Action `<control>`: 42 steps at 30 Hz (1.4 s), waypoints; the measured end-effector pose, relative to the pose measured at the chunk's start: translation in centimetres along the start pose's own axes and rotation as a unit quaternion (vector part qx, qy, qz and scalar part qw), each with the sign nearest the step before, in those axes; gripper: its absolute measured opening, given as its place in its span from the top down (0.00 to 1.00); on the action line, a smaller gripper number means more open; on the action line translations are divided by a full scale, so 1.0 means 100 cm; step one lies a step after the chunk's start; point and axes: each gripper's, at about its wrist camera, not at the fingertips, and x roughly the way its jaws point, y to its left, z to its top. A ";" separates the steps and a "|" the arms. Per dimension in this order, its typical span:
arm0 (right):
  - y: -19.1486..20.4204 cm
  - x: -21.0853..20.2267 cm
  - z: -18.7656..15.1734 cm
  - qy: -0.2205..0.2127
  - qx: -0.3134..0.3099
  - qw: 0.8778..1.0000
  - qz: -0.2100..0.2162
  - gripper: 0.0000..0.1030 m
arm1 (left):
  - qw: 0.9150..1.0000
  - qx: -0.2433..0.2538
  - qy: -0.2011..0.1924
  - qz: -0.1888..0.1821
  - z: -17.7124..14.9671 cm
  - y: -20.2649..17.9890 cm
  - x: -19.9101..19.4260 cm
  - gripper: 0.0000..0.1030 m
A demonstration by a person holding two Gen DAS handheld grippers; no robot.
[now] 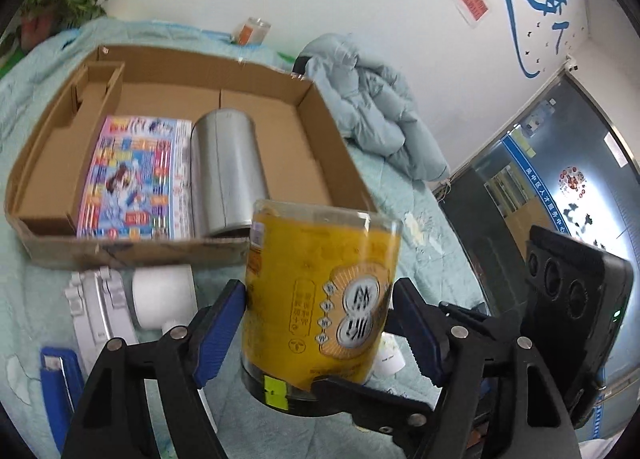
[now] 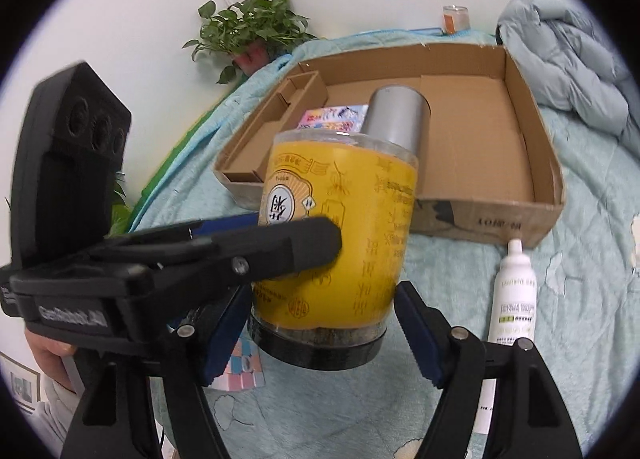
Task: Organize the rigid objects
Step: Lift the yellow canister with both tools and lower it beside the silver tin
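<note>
A yellow-labelled jar with a black lid (image 1: pixel 324 295) is held upside down, lid toward the cameras, between both grippers. My left gripper (image 1: pixel 320 323) is shut on the jar, blue pads on both sides. My right gripper (image 2: pixel 324 323) is also shut on the jar (image 2: pixel 340 243), and the left gripper's finger crosses in front of it. A cardboard box (image 1: pixel 320 131) lies on the bed beyond the jar. It holds a colourful book (image 1: pixel 132 179) and a grey cylinder (image 1: pixel 228 171) lying on its side. The box (image 2: pixel 536 163) and the cylinder (image 2: pixel 396 115) also show in the right wrist view.
On the light-green quilt (image 2: pixel 580 299) lie a white bottle (image 2: pixel 514 291), a white round object (image 1: pixel 164 299), a white stand (image 1: pixel 100 307), a blue-edged item (image 1: pixel 60 379) and a pastel cube (image 2: pixel 240 367). A pale blue jacket (image 1: pixel 372 99), a plant (image 2: pixel 248 31) and a small jar (image 1: pixel 252 31) stand behind the box.
</note>
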 end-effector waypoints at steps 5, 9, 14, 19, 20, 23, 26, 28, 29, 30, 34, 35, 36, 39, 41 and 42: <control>-0.001 -0.006 0.014 -0.008 -0.002 1.000 0.004 0.29 | 1.000 0.025 -0.018 0.003 0.023 -0.016 -0.015 0.29; -0.002 -0.010 0.028 -0.018 -0.008 1.000 0.000 0.29 | 1.000 0.024 -0.018 -0.004 0.042 -0.020 -0.012 0.29; -0.013 -0.007 0.039 -0.011 0.004 1.000 0.002 0.29 | 0.999 0.028 -0.015 -0.008 0.057 -0.023 -0.002 0.29; -0.021 -0.008 0.052 -0.010 0.001 1.000 -0.006 0.29 | 0.999 0.025 -0.015 -0.014 0.074 -0.025 0.007 0.29; -0.023 -0.008 0.055 -0.010 0.000 1.000 -0.008 0.29 | 0.999 0.027 -0.015 -0.014 0.078 -0.026 0.009 0.29; -0.030 -0.007 0.064 -0.011 -0.001 1.000 -0.006 0.29 | 0.999 0.030 -0.011 -0.013 0.091 -0.028 0.017 0.29; -0.040 -0.004 0.074 -0.007 0.007 1.000 0.000 0.29 | 0.999 0.030 -0.007 -0.011 0.105 -0.030 0.027 0.29; -0.047 -0.001 0.081 -0.001 0.012 1.000 0.005 0.29 | 1.000 0.030 -0.002 -0.008 0.113 -0.029 0.035 0.29; -0.051 0.002 0.085 0.003 0.014 1.000 0.008 0.29 | 1.000 0.027 0.000 -0.008 0.116 -0.028 0.039 0.29; -0.054 0.005 0.088 0.007 0.014 1.000 0.009 0.29 | 1.000 0.024 0.004 -0.008 0.118 -0.026 0.043 0.29; -0.063 0.017 0.093 0.025 0.014 1.000 0.007 0.29 | 1.000 0.000 0.025 -0.006 0.125 -0.013 0.068 0.30; -0.065 0.020 0.094 0.029 0.013 0.999 0.005 0.29 | 1.000 -0.005 0.029 -0.005 0.126 -0.010 0.076 0.30; -0.069 0.021 0.096 0.029 0.012 1.000 0.004 0.29 | 0.999 -0.009 0.036 -0.005 0.126 -0.007 0.083 0.30; -0.082 0.023 0.104 0.035 0.016 0.999 0.002 0.30 | 0.997 -0.031 0.064 -0.010 0.125 0.005 0.109 0.31; -0.093 0.030 0.109 0.050 0.018 0.999 -0.005 0.32 | 0.995 -0.050 0.084 -0.010 0.124 0.013 0.128 0.31; -0.098 0.036 0.109 0.061 0.020 0.998 -0.006 0.32 | 0.994 -0.056 0.092 -0.010 0.122 0.017 0.135 0.32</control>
